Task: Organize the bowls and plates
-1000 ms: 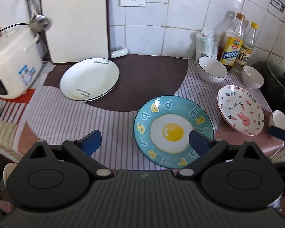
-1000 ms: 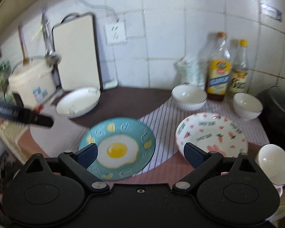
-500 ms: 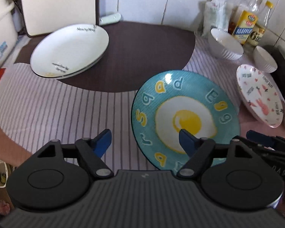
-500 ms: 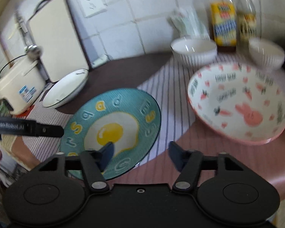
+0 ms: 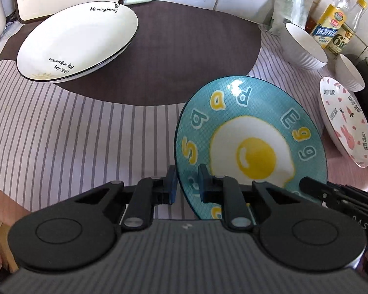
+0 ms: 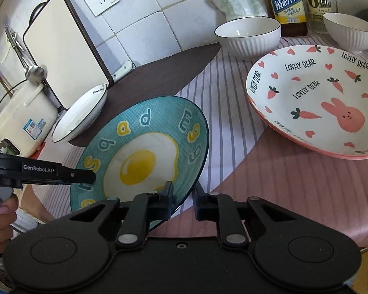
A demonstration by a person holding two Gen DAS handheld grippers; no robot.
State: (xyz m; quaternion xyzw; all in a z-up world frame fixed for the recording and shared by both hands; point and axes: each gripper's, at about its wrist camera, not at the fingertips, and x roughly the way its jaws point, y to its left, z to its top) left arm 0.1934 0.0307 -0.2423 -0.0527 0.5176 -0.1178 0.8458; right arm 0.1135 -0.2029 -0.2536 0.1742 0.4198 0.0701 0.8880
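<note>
Nearest to us, both grippers sit on the egg plate (image 5: 252, 152). The left gripper (image 5: 187, 186) has its jaws narrowed around the plate's near-left rim, one blue pad under the edge and one over the printed face; we read it as pinching the rim, though a sliver of gap by the outer pad leaves full contact uncertain. The right gripper (image 6: 182, 202) straddles the near-right rim the same way, one finger on the face, the other outside and below. We read that as a grip too.

The plate looks tilted, near-left edge raised off the striped tablecloth (image 5: 61, 134); whether the far edge touches the cloth we cannot tell.

Step in hand, as we judge it: two-handed pickup of the egg plate, grasp made, lift starting.

Farther out, the bunny plate (image 6: 316, 98) lies to the right, near but apart. The white plate (image 5: 78, 41) sits far left on the dark mat (image 5: 196, 49); it may be two stacked, hard to say. Two white ribbed bowls (image 6: 249, 35) (image 6: 349, 31) stand at the back by the bottles (image 6: 289, 2).

Next move likely calls for raising both hands together, keeping the plate level, then carrying it onto another plate, probably the white one, and centring it before spreading the jaws. Uneven lift risks slip.
</note>
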